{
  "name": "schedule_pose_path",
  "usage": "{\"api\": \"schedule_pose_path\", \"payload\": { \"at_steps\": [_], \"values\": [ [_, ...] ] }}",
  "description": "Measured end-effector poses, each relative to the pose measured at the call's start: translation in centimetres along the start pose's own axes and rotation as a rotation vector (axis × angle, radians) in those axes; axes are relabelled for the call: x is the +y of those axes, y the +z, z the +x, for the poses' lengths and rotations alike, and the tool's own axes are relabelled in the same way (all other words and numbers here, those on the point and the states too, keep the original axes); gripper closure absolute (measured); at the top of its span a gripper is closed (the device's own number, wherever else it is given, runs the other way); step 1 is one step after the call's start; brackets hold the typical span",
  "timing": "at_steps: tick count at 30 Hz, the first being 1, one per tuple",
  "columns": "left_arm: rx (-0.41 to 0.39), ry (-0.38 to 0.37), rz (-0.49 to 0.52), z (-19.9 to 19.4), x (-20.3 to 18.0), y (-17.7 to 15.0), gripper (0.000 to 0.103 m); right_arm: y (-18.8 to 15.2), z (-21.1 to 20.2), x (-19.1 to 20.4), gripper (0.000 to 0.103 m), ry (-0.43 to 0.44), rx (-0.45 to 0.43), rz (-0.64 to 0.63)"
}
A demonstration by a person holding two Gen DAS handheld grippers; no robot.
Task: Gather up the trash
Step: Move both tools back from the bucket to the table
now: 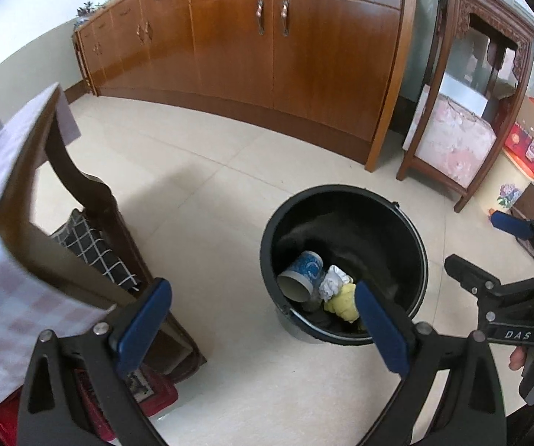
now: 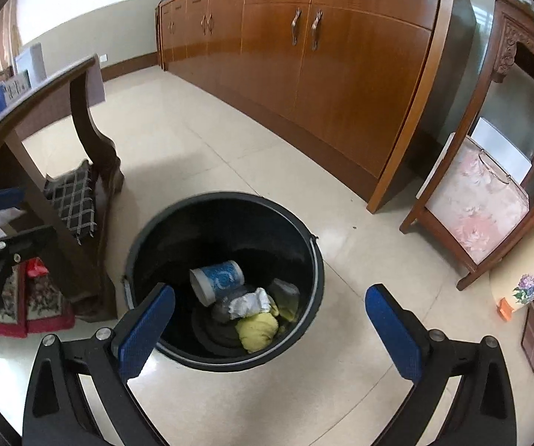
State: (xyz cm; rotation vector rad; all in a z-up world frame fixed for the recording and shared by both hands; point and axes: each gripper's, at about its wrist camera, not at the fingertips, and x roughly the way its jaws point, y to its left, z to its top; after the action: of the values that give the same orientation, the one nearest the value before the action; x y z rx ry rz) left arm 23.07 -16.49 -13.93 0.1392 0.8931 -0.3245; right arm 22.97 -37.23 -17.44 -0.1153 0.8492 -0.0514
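A black bin (image 1: pixel 408 230) (image 2: pixel 178 230) stands on the tiled floor. Inside lie a blue-and-white paper cup (image 1: pixel 302 273) (image 2: pixel 217 278), a crumpled white paper (image 1: pixel 332 282) (image 2: pixel 250 303) and a yellow wad (image 1: pixel 343 303) (image 2: pixel 257 330). My left gripper (image 1: pixel 263 327) is open and empty, above the floor left of the bin. My right gripper (image 2: pixel 270 329) is open and empty, above the bin's near rim. The right gripper also shows at the right edge of the left wrist view (image 1: pixel 489 245).
A wooden table (image 1: pixel 25 193) (image 2: pixel 44 111) with a checked cloth stands at the left, with a plaid cushion (image 2: pixel 74 200) and red items beneath. A long wooden sideboard (image 1: pixel 267 48) (image 2: pixel 322 55) runs along the back. A carved stand (image 1: pixel 464 111) holding a pink bag is at the right.
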Motion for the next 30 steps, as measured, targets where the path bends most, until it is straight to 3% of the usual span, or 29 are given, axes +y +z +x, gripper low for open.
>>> {"api": "schedule_pose_path", "payload": {
  "at_steps": [18, 30],
  "values": [
    [-0.132, 0.073, -0.078, -7.5, 3.9, -0.6, 0.003, 2.4, -8.7, 5.5, 0.000, 0.061, -0.146, -0.030],
    [-0.227, 0.168, -0.158, -12.9, 8.7, -1.7, 0.002, 5.4, -12.8, 11.2, 0.000, 0.147, -0.262, -0.113]
  ]
}}
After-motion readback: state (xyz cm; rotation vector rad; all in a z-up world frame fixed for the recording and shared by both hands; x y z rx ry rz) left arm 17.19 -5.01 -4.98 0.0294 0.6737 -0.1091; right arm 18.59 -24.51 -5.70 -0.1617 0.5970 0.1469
